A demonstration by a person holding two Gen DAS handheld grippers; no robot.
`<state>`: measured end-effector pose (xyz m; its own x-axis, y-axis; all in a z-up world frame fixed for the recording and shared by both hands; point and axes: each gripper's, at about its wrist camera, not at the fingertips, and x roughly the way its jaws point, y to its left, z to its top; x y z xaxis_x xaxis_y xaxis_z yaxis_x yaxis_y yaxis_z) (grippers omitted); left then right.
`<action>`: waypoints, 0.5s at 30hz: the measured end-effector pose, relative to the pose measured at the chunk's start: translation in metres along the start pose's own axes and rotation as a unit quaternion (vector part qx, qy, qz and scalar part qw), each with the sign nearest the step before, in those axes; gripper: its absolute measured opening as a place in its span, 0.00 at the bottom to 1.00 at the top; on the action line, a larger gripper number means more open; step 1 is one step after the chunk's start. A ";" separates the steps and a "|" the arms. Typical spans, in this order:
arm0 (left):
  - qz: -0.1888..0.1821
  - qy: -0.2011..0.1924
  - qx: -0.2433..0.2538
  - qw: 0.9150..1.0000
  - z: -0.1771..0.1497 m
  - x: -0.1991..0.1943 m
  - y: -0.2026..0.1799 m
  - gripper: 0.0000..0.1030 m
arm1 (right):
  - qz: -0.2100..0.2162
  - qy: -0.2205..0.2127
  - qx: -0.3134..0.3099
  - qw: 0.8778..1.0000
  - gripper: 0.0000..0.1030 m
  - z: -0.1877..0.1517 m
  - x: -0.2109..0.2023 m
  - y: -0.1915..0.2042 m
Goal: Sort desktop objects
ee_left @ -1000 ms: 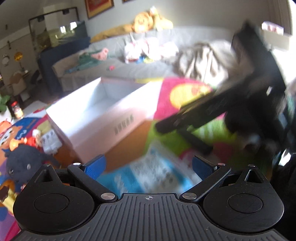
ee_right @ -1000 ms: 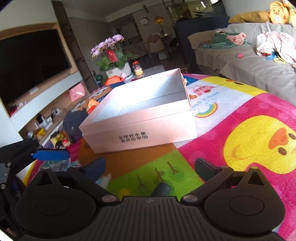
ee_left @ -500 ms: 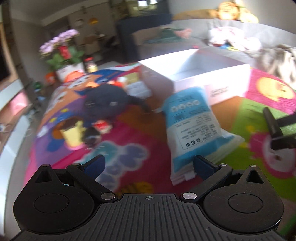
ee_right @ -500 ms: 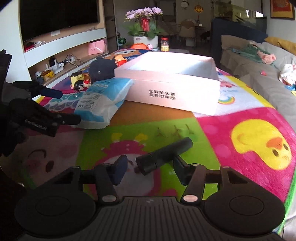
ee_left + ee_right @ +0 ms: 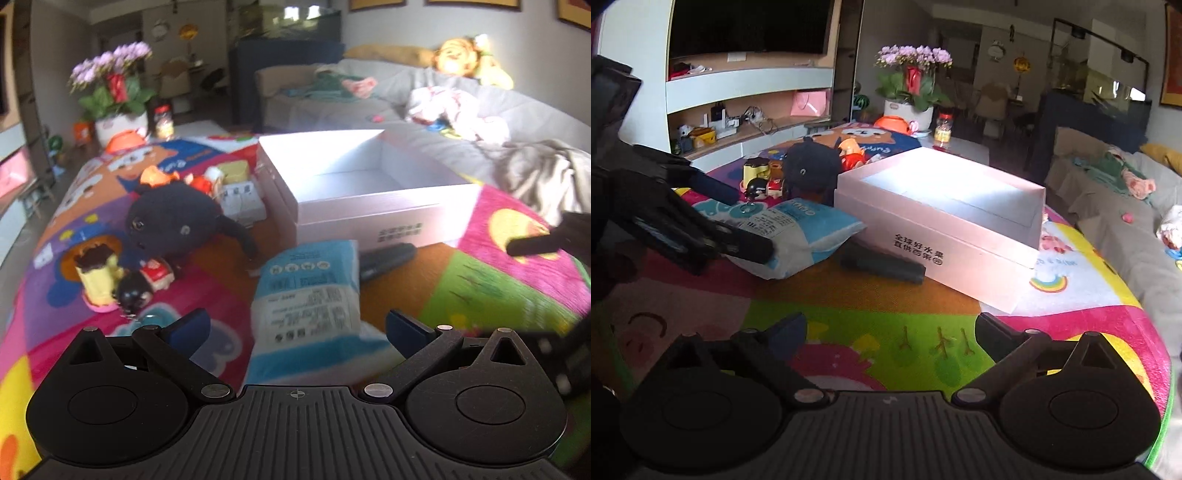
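- Looking along the right gripper [image 5: 890, 336], we see the dark cylinder [image 5: 882, 265] lying flat on the colourful mat [image 5: 849, 317], its long axis running left to right along the printed front wall of the white box [image 5: 960, 258], right end nearest that wall.
- From the left wrist view the same cylinder [image 5: 388, 255] points from the pouch's far right corner up toward the box front, just beside both.
- The blue-and-white pouch [image 5: 308, 295] lies lengthwise away from the left gripper [image 5: 297, 328], its near end between the fingers, which stand wide and do not press on it.
- The right gripper's fingers are opening, already wide, with only bare mat between them; the cylinder lies well ahead of them.
- The box is open-topped, and we see nothing in the part of its inside that shows.
- Open mat lies in front of the right gripper; the left side is crowded with a black plush toy [image 5: 173, 218], a yellow toy [image 5: 96, 275] and small figures.
- The box front carries two rows of dark Chinese characters [image 5: 919, 254]; the pouch has fine print too blurred for us to read.
- The mat's right edge meets a grey sofa [image 5: 1126, 221].
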<state>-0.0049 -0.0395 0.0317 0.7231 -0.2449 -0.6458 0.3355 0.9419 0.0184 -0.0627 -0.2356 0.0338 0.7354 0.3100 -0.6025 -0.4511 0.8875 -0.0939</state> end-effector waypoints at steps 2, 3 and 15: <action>0.011 0.011 -0.014 1.000 0.002 0.018 0.002 1.00 | 0.010 0.011 0.009 1.000 0.95 0.004 0.006 0.000; 0.017 0.015 -0.021 1.000 0.002 0.023 0.004 0.98 | 0.015 0.013 0.014 1.000 0.95 0.006 0.008 -0.001; 0.040 0.011 -0.079 0.996 -0.029 -0.007 0.052 0.64 | -0.040 0.061 0.157 0.985 0.97 0.047 0.077 -0.001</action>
<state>-0.0101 0.0177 0.0156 0.7295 -0.1651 -0.6638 0.1769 0.9829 -0.0501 0.0181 -0.1970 0.0248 0.6873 0.2094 -0.6955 -0.2024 0.9748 0.0936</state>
